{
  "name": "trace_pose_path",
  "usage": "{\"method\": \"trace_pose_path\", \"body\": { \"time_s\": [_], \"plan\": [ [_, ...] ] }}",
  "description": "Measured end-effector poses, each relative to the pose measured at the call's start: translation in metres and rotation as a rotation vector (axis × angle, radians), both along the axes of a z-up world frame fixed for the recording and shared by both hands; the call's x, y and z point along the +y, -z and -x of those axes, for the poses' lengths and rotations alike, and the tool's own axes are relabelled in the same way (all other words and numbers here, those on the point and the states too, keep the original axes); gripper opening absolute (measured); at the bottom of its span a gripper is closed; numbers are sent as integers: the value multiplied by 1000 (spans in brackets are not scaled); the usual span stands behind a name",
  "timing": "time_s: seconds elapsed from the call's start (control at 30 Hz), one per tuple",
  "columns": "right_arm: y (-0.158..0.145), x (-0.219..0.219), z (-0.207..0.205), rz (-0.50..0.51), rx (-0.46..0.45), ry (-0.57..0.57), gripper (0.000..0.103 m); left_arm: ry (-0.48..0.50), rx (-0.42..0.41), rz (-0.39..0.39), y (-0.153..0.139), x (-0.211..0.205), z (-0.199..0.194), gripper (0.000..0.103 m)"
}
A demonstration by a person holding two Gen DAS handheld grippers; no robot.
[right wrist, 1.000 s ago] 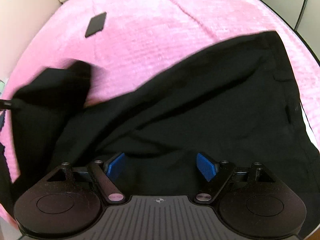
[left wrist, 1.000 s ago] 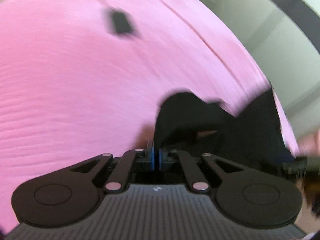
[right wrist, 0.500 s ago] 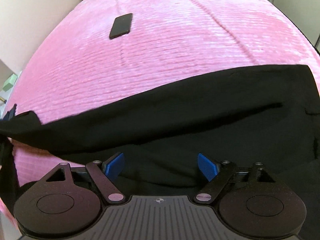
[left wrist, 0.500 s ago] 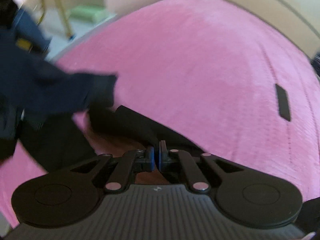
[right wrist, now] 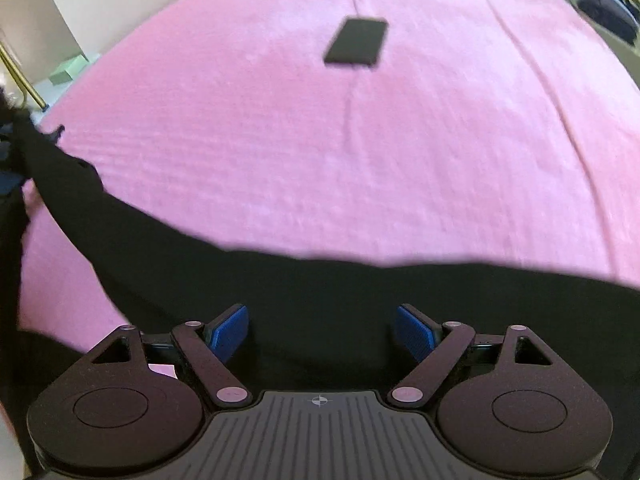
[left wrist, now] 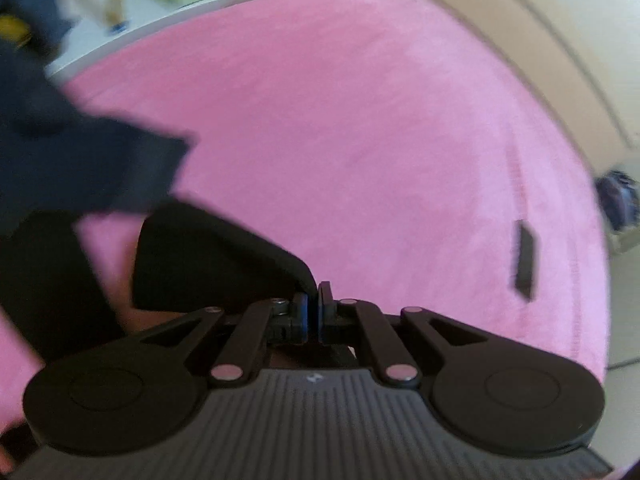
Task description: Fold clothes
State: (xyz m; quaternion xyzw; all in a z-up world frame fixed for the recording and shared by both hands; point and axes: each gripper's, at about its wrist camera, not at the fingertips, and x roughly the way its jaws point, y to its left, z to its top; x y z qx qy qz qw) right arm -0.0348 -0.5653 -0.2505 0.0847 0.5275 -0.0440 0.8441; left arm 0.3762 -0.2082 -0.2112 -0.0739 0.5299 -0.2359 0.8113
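Black garment (right wrist: 320,292) is mid-handling, not folded: it hangs/stretches in a loose band across the near edge of the pink bed (right wrist: 360,152), one long strip running up to the far left. No neat stack or squared fold visible anywhere, so by the look of it the fold itself is still to be made; which fold stage this is I can't tell from one garment edge

Left hand-held gripper (left wrist: 313,312): jaws together, clamped on a corner of the garment (left wrist: 224,256). Cloth trails off left and down from the pinch, lifted clear of the bed. Dark blue sleeve (left wrist: 80,160) of the person blurs in at far left

Right hand-held gripper (right wrist: 320,332): jaws wide apart, blue pads (right wrist: 230,330) showing, nothing between them. It sits right above the cloth, which fills the view under and ahead of the fingers; touching or just over it, can't tell

Phone (right wrist: 357,41) lies flat on the bed far side, well apart from the garment, not in the way

Left view is motion-blurred, so the garment edges there are rough
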Motion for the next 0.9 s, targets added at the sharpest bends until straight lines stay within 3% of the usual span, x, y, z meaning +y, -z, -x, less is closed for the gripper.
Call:
{"method": "trace_pose_path", "body": {
  "time_s": [0.03, 0.1, 0.13, 0.2, 0.33, 0.4, 0.47, 0.53, 0.6, 0.77, 0.9],
  "plan": [
    [-1, 3, -5, 11, -9, -22, 84, 46, -20, 12, -5, -8, -5, 8],
    [-4, 9, -15, 32, -26, -67, 84, 148, -50, -20, -11, -15, -12, 33],
    [-6, 12, -21, 43, -35, -90, 84, 204, -73, -59, -11, -13, -14, 38],
    [-6, 20, -27, 74, -33, -156, 84, 329, -146, -175, -9, -9, -18, 40],
    [2, 35, -33, 134, -7, -275, 84, 695, -387, -492, 21, -12, -8, 42],
    [8, 39, -35, 166, 8, -306, 84, 856, -440, -572, 43, -14, -9, 48],
    [14, 39, -37, 178, 20, -299, 84, 935, -420, -585, 64, -20, -26, 49],
    [21, 38, -38, 186, 30, -284, 84, 947, -398, -551, 80, -26, -44, 49],
    [27, 39, -38, 197, 39, -272, 84, 996, -433, -518, 90, -34, -53, 49],
    [38, 46, -38, 234, 48, -307, 84, 1394, -619, -481, 105, -62, -43, 49],
    [41, 48, -40, 250, 62, -337, 84, 1643, -675, -516, 124, -75, -36, 49]
  ]
}}
